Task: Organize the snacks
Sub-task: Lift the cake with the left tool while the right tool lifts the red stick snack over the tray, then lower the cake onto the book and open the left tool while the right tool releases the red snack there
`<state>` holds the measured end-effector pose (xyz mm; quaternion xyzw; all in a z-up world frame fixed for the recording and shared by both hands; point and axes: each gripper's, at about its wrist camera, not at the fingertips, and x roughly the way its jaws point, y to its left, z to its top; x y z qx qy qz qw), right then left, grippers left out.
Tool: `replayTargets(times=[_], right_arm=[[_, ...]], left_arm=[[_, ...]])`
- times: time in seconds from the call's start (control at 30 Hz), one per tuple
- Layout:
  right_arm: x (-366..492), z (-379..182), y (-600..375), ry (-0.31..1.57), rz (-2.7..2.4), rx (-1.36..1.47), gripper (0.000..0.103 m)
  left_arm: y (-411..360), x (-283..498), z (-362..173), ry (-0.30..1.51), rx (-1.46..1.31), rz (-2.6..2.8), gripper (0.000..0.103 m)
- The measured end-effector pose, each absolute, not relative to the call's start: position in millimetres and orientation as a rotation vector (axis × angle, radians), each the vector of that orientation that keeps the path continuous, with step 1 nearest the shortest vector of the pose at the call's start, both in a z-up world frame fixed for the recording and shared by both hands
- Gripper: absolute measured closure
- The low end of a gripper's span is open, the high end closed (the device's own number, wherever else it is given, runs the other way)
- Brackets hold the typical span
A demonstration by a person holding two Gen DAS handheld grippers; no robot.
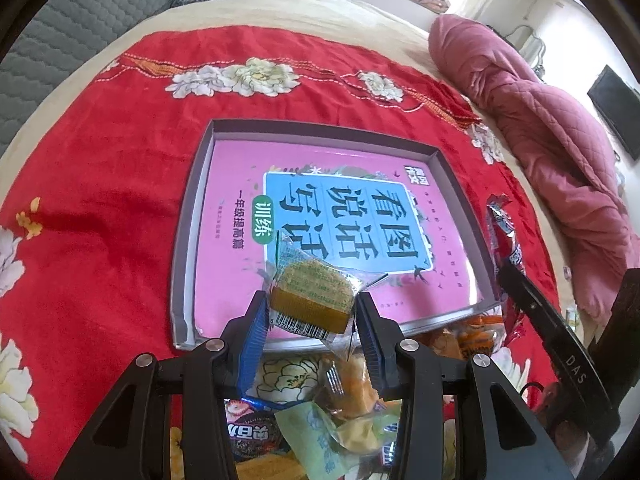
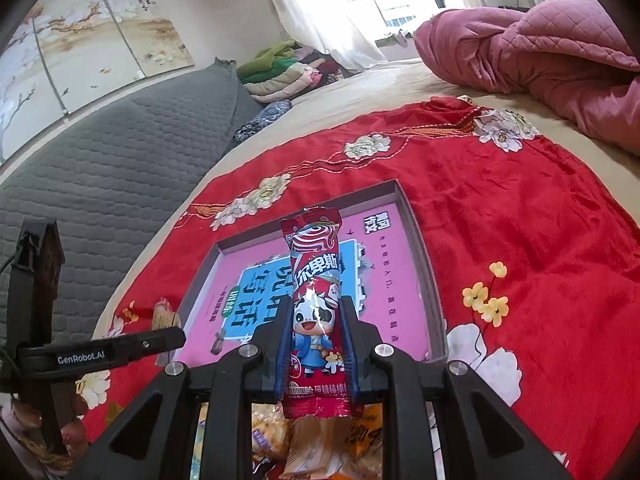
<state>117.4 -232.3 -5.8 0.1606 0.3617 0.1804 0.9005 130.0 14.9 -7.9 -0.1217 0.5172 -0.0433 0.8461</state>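
Upright, red lollipop packet (image 2: 316,312) (long axis vertical)

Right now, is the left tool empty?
No, the left tool is clamped on a clear-wrapped yellow-green cake, held just above the near edge of the shallow box.

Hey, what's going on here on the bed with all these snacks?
A person is sorting snacks with two handheld tools. The left tool grips a clear-wrapped yellow-green square cake over the shallow grey box with a pink printed bottom. The right tool is shut on a long red candy packet with a cartoon cow. More wrapped snacks are piled nearby on the red floral cloth.
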Motion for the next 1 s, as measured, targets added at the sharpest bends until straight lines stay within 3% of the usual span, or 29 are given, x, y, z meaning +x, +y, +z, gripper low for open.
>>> replayTargets(times=[1.0], right_arm=[[142,-41,-224,0.829,0.281,0.234,0.080]], left_arm=[[18,159,-44,1.159,-0.244,0.001,0.058]])
